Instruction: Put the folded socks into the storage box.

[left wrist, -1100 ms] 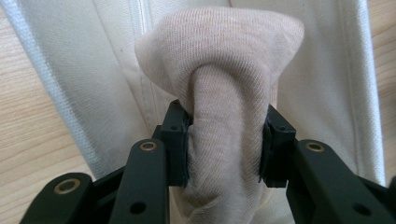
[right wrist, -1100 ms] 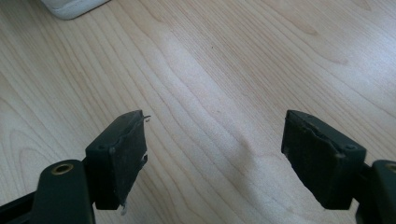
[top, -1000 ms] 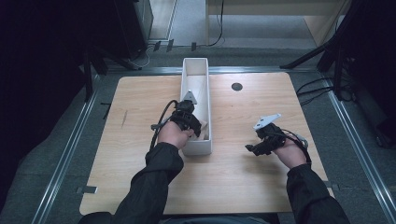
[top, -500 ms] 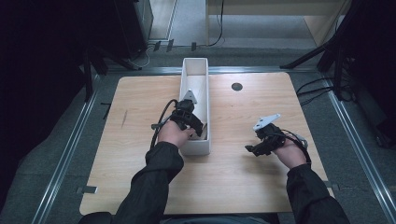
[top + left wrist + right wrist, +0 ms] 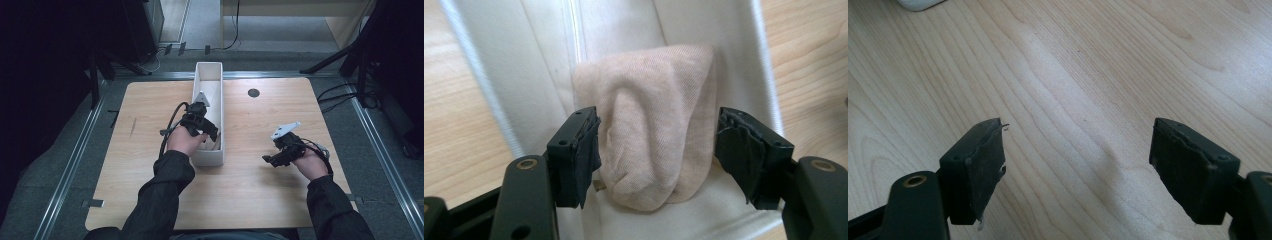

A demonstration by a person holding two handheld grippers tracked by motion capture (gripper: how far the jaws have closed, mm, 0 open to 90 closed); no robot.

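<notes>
Left gripper view shows the left gripper (image 5: 658, 152) with jaws wide apart on both sides of a folded beige knitted cloth (image 5: 654, 135), gripping nothing. The cloth lies at the near end of the long white plastic box (image 5: 210, 90) on the light wooden table (image 5: 260, 190). It looks soft and light; I would pinch its thick middle fold. Further right, the right gripper (image 5: 270, 159) is also wide open and empty above the table.

Camera layout: one overhead, two gripper-mounted.
High view looks forward and down on the whole light wooden desk (image 5: 260, 200); left gripper view peers closely into the long white tray (image 5: 539, 75); right gripper view closely faces desk grain.
</notes>
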